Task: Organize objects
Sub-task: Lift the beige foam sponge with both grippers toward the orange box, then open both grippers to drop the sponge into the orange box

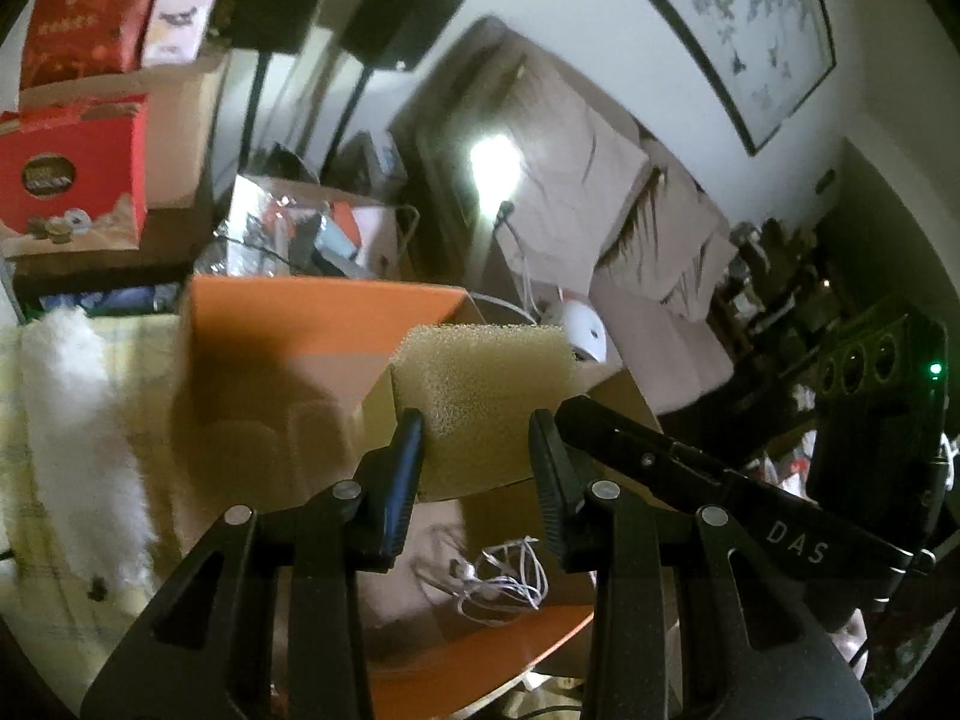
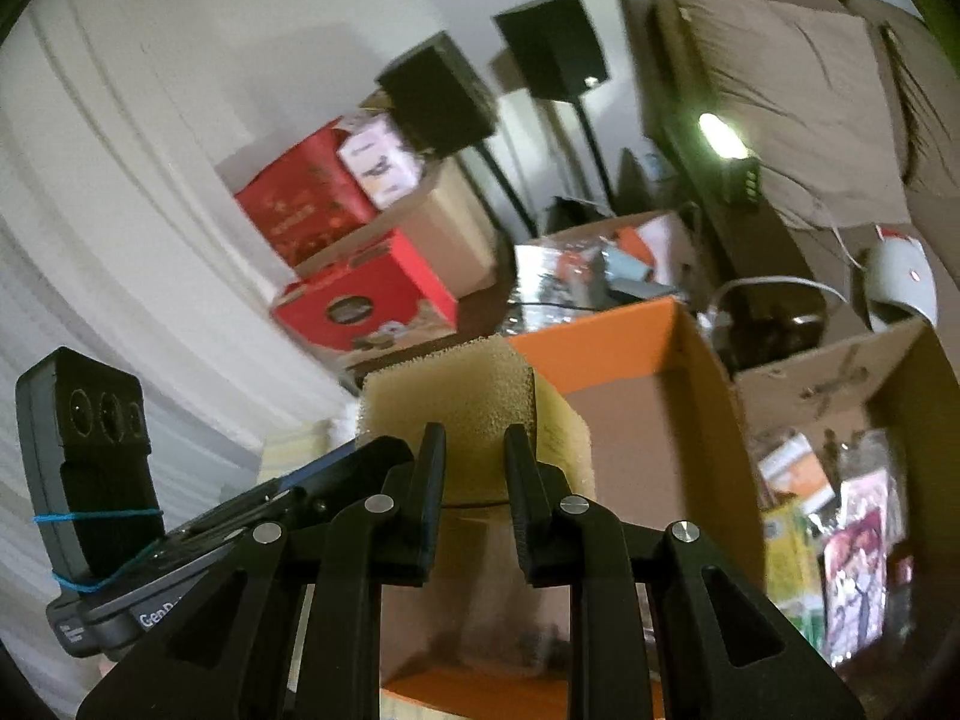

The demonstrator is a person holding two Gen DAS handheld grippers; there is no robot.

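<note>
We see a cluttered room with a framed painting [image 1: 750, 30] on the white wall. Both our left gripper [image 1: 477, 438] and right gripper [image 2: 474, 450] have jaws clamped on one foam block [image 1: 486, 384], held above the open orange box [image 1: 312, 324]; tangled white earphones [image 1: 504, 582] lie inside. Red boxes [image 2: 366, 300] are stacked behind.

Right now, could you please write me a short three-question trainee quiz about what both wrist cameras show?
1. True or false: both the left gripper and the right gripper clamp the same yellowish-tan porous foam block.
2. What is beneath the block? A) open orange cardboard box B) red gift box C) black speaker on a stand
3. Fill in: inside the orange box lies a tangle of white ____.

Key: 1 true; 2 A; 3 cord (looks like earphones)
</note>
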